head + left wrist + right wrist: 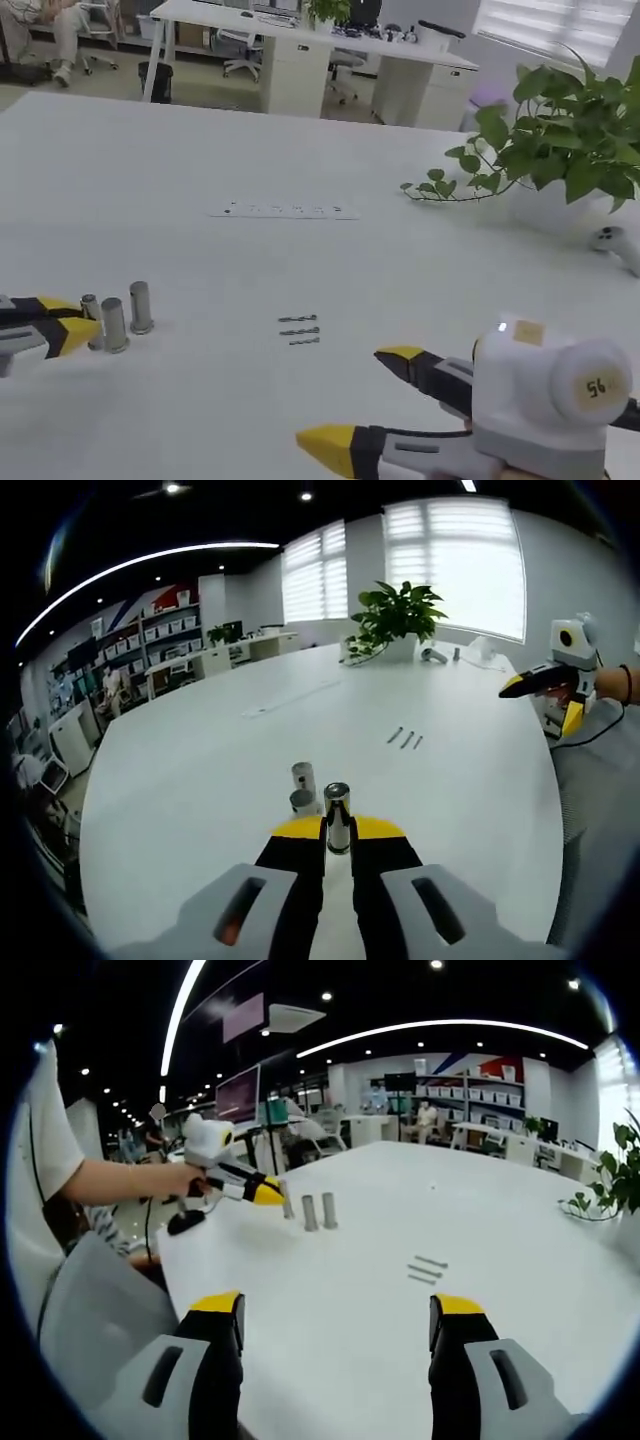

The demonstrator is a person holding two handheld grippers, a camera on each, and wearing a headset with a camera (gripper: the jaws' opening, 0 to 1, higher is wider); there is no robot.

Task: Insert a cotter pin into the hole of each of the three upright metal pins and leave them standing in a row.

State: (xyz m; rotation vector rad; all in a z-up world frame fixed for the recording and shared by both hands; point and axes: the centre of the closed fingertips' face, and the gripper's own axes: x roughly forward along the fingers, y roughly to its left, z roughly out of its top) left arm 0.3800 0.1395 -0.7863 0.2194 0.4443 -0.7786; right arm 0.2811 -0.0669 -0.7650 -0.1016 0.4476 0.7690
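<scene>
Three upright metal pins stand at the table's left: one [140,306] apart, one [113,324] in the middle, and one [90,310] between the jaws of my left gripper [78,322]. In the left gripper view the gripper [338,828] is shut on that nearest pin [337,814], with the other two pins [303,778] just beyond it. Three cotter pins [298,330] lie flat side by side mid-table, also seen as cotter pins [428,1270] ahead of my right gripper [335,1305]. The right gripper [355,398] hangs open and holds nothing, nearer than the cotter pins and to their right.
A white strip [285,211] lies farther back on the table. A leafy potted plant [560,150] and a white controller [615,242] sit at the right. Desks and office chairs stand beyond the table's far edge.
</scene>
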